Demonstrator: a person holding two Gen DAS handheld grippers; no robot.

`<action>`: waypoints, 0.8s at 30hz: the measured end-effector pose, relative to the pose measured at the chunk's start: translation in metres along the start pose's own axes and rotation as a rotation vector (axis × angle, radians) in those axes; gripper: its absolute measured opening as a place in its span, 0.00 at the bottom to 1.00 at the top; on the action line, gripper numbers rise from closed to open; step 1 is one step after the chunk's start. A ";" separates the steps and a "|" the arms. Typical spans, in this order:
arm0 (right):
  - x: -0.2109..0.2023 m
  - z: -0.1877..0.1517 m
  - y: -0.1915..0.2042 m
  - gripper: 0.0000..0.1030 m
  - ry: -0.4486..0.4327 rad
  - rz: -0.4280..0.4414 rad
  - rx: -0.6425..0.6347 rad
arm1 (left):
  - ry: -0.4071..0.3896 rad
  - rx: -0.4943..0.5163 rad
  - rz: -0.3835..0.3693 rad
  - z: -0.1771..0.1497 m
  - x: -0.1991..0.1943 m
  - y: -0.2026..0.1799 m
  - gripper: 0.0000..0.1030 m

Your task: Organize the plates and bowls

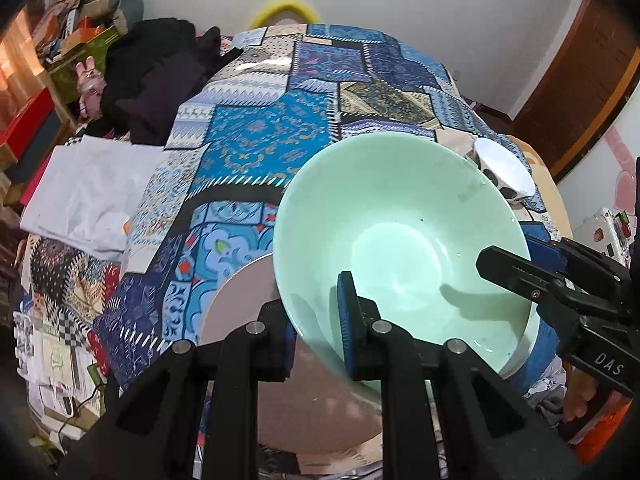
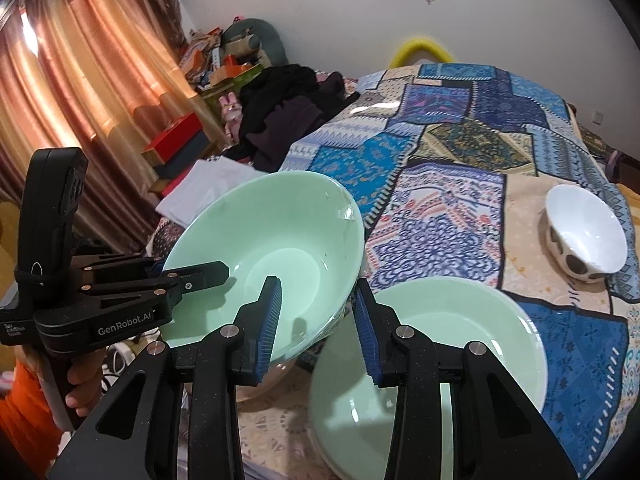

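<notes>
A large pale green bowl [image 1: 400, 220] [image 2: 264, 248] hangs tilted above the table, held by both grippers. My left gripper [image 1: 312, 300] is shut on its near rim, one pad inside and one outside. In the left wrist view my right gripper [image 1: 508, 250] clamps the rim on the right side. From the right wrist, that right gripper [image 2: 317, 284] has the bowl's wall between its blue pads, and the left gripper [image 2: 192, 268] bites the far rim. Below sits a stack of green dishes [image 2: 480, 320]. A white bowl with dark spots [image 2: 584, 232] [image 1: 504, 168] stands farther right.
A blue patchwork cloth [image 1: 260, 136] covers the table. A pale pinkish plate [image 1: 240, 304] lies under the held bowl. Black clothes [image 2: 280, 116], a folded white cloth [image 1: 88, 192], boxes and a curtain [image 2: 80, 92] crowd the left side.
</notes>
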State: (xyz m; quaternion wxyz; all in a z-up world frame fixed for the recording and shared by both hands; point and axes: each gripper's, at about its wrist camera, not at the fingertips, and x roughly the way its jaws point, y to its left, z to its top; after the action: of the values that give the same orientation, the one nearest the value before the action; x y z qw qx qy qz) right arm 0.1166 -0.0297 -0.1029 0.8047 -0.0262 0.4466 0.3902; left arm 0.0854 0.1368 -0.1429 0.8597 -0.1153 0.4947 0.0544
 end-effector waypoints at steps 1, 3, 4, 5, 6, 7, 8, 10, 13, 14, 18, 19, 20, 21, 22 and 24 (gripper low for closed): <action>0.002 -0.001 0.002 0.33 0.005 0.003 -0.004 | 0.001 -0.005 0.000 -0.002 0.000 0.003 0.17; 0.005 -0.002 0.005 0.33 0.015 0.010 -0.009 | 0.004 -0.018 0.001 -0.006 0.000 0.008 0.17; 0.008 -0.002 0.007 0.33 0.020 0.013 -0.012 | 0.006 -0.024 0.002 -0.009 0.000 0.011 0.17; 0.009 -0.003 0.008 0.33 0.025 0.015 -0.013 | 0.008 -0.029 0.002 -0.011 0.000 0.014 0.17; 0.011 -0.004 0.010 0.33 0.030 0.017 -0.016 | 0.009 -0.035 0.002 -0.013 0.000 0.016 0.17; 0.014 -0.005 0.012 0.33 0.038 0.021 -0.019 | 0.011 -0.040 0.003 -0.015 0.001 0.018 0.17; 0.017 -0.006 0.014 0.33 0.047 0.025 -0.022 | 0.012 -0.043 0.006 -0.018 0.001 0.020 0.17; 0.021 -0.008 0.018 0.33 0.060 0.031 -0.027 | 0.016 -0.049 0.013 -0.024 0.002 0.025 0.17; 0.028 -0.010 0.022 0.33 0.083 0.038 -0.036 | 0.033 -0.064 0.015 -0.031 0.006 0.032 0.17; 0.030 -0.011 0.023 0.33 0.090 0.040 -0.039 | 0.040 -0.070 0.015 -0.033 0.007 0.034 0.17; 0.038 -0.015 0.027 0.33 0.117 0.045 -0.043 | 0.055 -0.092 0.011 -0.039 0.012 0.041 0.17; 0.039 -0.016 0.028 0.33 0.121 0.047 -0.043 | 0.057 -0.096 0.009 -0.041 0.012 0.043 0.17; 0.040 -0.017 0.028 0.33 0.124 0.049 -0.042 | 0.059 -0.099 0.009 -0.042 0.013 0.044 0.17; 0.041 -0.018 0.028 0.33 0.130 0.052 -0.041 | 0.060 -0.102 0.008 -0.043 0.013 0.045 0.17; 0.042 -0.019 0.028 0.33 0.134 0.055 -0.040 | 0.063 -0.105 0.006 -0.045 0.014 0.046 0.17; 0.043 -0.020 0.029 0.33 0.141 0.057 -0.041 | 0.071 -0.107 0.004 -0.048 0.016 0.048 0.17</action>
State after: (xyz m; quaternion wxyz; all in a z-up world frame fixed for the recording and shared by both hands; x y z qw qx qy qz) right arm 0.0966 0.0086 -0.1380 0.7591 -0.0575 0.4945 0.4194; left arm 0.0435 0.1704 -0.1869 0.8339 -0.1622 0.5216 0.0783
